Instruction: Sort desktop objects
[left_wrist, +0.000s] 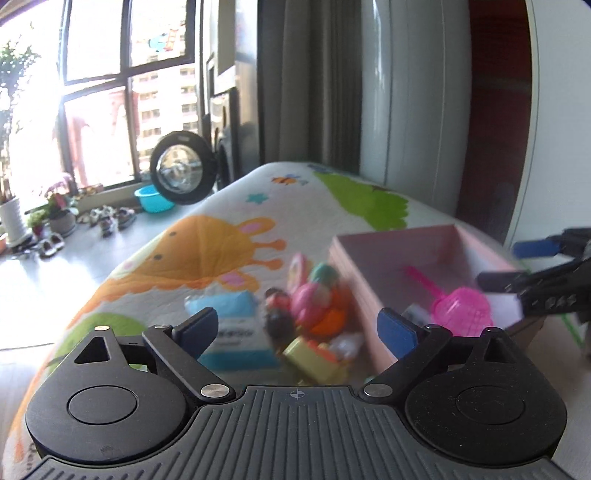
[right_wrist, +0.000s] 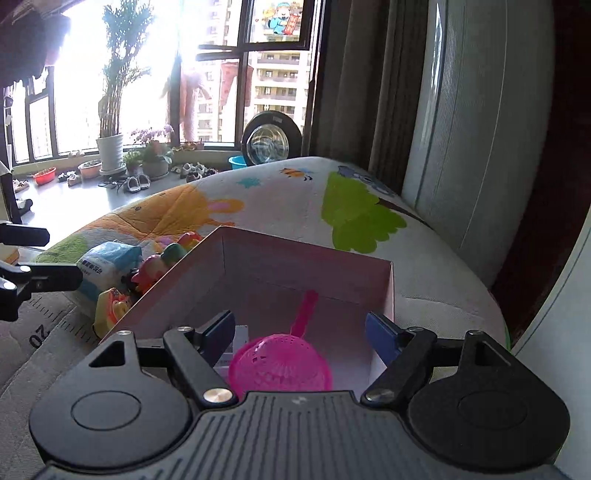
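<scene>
Left gripper spread wide, empty, above toy pile beside box. Right gripper wide over box, sieve already inside. Next, judged: lowering left, closing on 1 toy, carrying into box.

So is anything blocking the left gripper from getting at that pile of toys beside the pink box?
Nothing visible does. The left gripper is open and points straight at the toy pile, which lies on the mat just left of the pink box. The box wall stands beside the toys, not in front of them.
</scene>
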